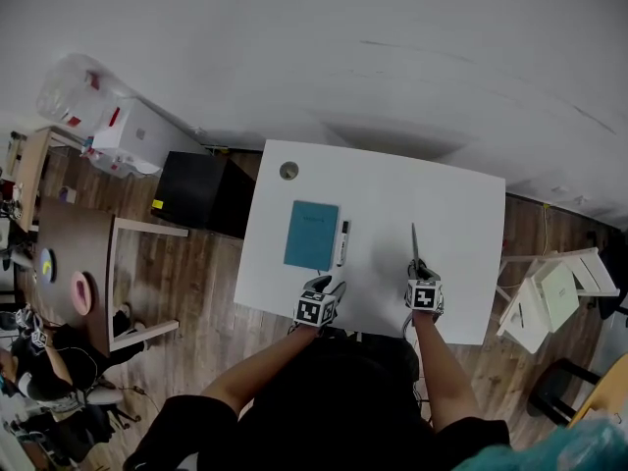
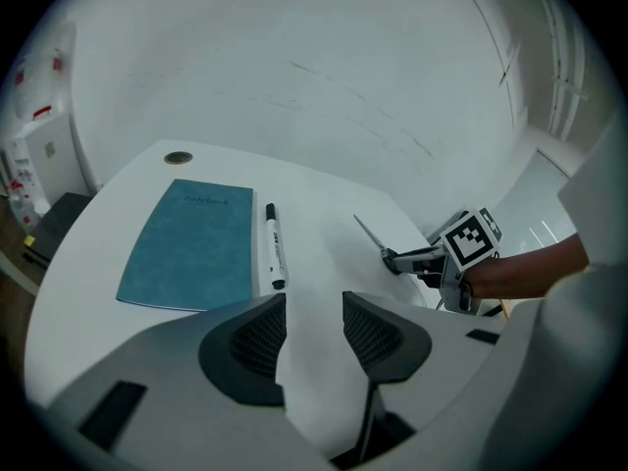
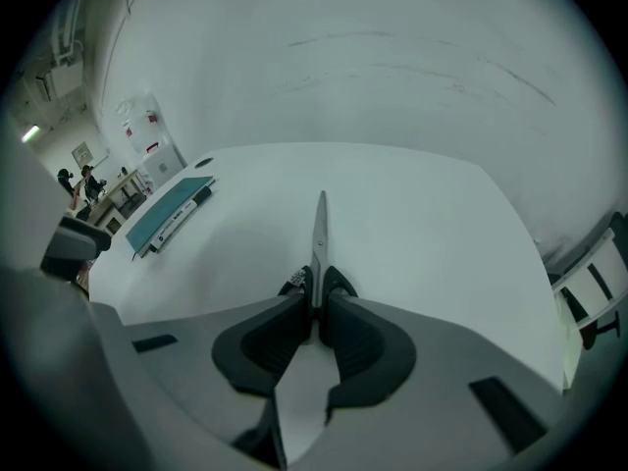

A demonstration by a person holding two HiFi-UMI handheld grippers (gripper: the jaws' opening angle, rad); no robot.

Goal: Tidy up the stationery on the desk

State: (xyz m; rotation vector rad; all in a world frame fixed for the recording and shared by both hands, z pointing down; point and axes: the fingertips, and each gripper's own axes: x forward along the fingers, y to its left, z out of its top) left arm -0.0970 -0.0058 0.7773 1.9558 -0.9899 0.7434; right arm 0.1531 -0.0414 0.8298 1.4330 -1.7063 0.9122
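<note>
**Desk (image 1: 461, 224), white top: clearance**

- Free: a strip along the far edge, the far-right corner, the whole right edge, and the middle band between marker and scissors.
- Obstacles, left half:
  - notebook (image 1: 311, 235), lying flat
  - marker (image 1: 343, 242), just beside the notebook's right side
  - grommet (image 1: 288, 171), near the far-left corner
- Obstacles, right of centre: scissors (image 1: 415, 243), blades toward the far edge, handles clamped in the right gripper (image 1: 419, 268).
- Near edge: left gripper (image 1: 334, 287), jaws apart and empty, close before the marker.
- Off the desk:
  - wall (image 1: 392, 67), behind the far edge
  - black cabinet (image 1: 201, 192), beside the left edge
  - folding chair (image 1: 549, 297), off the right edge

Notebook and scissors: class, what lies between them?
A marker lies between the notebook and the scissors, close beside the notebook, as the head view shows.
</note>
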